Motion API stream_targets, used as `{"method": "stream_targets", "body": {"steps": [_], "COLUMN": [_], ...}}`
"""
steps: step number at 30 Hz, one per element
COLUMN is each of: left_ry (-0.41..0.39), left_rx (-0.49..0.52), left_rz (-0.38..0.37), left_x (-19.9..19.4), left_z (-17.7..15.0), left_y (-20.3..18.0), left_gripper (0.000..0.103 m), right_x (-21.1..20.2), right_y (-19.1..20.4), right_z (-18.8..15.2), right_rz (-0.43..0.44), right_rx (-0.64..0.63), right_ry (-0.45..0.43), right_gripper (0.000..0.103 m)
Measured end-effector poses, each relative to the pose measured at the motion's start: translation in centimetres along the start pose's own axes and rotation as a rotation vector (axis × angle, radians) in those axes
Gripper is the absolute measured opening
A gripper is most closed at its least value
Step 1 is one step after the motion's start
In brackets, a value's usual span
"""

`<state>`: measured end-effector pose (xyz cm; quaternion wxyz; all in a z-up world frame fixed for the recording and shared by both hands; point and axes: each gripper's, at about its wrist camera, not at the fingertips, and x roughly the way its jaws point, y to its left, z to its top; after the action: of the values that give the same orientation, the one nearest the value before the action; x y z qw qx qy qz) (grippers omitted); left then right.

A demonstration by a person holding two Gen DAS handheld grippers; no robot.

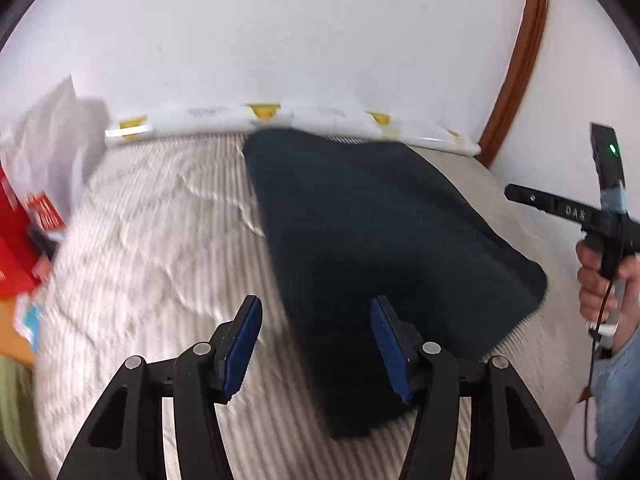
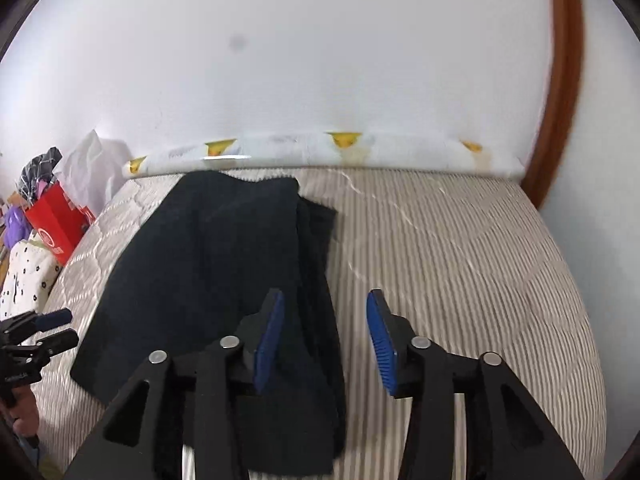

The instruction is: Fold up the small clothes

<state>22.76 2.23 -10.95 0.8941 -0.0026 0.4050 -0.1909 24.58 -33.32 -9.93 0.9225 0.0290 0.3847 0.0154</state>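
A dark navy garment [image 1: 372, 248] lies flat on the striped mattress [image 1: 152, 240], partly folded, with layered edges along its right side in the right wrist view [image 2: 224, 276]. My left gripper [image 1: 316, 344] is open and empty, above the garment's near left edge. My right gripper [image 2: 324, 340] is open and empty, above the garment's near right edge, its left finger over the cloth. The left gripper also shows at the left edge of the right wrist view [image 2: 52, 328]. The right gripper's handle [image 1: 600, 216], held by a hand, shows at the right of the left wrist view.
A white wall [image 2: 320, 60] stands behind the bed, with a white and yellow pad [image 2: 320, 152] along it. A brown wooden frame [image 2: 560, 92] is at the right. A red bag [image 2: 56, 224], white paper and a spotted cloth [image 2: 24, 280] sit left of the mattress.
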Motion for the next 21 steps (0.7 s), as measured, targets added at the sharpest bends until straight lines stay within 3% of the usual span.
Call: {"method": "stream_targets", "body": {"steps": [6, 9, 13, 14, 15, 17, 19, 21], "left_ry": [-0.01, -0.004, 0.003, 0.009, 0.019, 0.048, 0.063, 0.058], "left_rx": [-0.017, -0.033, -0.052, -0.054, -0.052, -0.039, -0.025, -0.002], "left_rz": [0.037, 0.03, -0.008, -0.026, -0.04, -0.079, -0.085, -0.077], "left_x": [1.7, 2.9, 4.5, 4.9, 5.3, 6.3, 7.1, 7.2], "left_z": [2.8, 3.5, 4.0, 4.0, 4.0, 3.7, 3.1, 2.8], "left_y": [2.8, 4.1, 5.2, 5.3, 5.3, 4.9, 4.3, 3.7], "left_gripper": [0.057, 0.058, 0.058, 0.058, 0.058, 0.058, 0.058, 0.058], "right_x": [6.3, 9.3, 12.3, 12.8, 13.1, 12.9, 11.9, 10.3], "right_y": [0.0, 0.4, 0.5, 0.5, 0.7, 1.5, 2.6, 1.3], "right_z": [4.0, 4.5, 5.0, 5.1, 5.2, 5.5, 5.8, 6.4], "right_rz": [0.082, 0.077, 0.136, 0.153, 0.168, 0.184, 0.148, 0.17], "right_rx": [0.063, 0.068, 0.108, 0.117, 0.115, 0.062, -0.053, -0.03], "right_ry": [0.086, 0.119, 0.165, 0.169, 0.173, 0.18, 0.156, 0.122], "right_gripper": [0.046, 0.046, 0.046, 0.042, 0.027, 0.012, 0.008, 0.007]}}
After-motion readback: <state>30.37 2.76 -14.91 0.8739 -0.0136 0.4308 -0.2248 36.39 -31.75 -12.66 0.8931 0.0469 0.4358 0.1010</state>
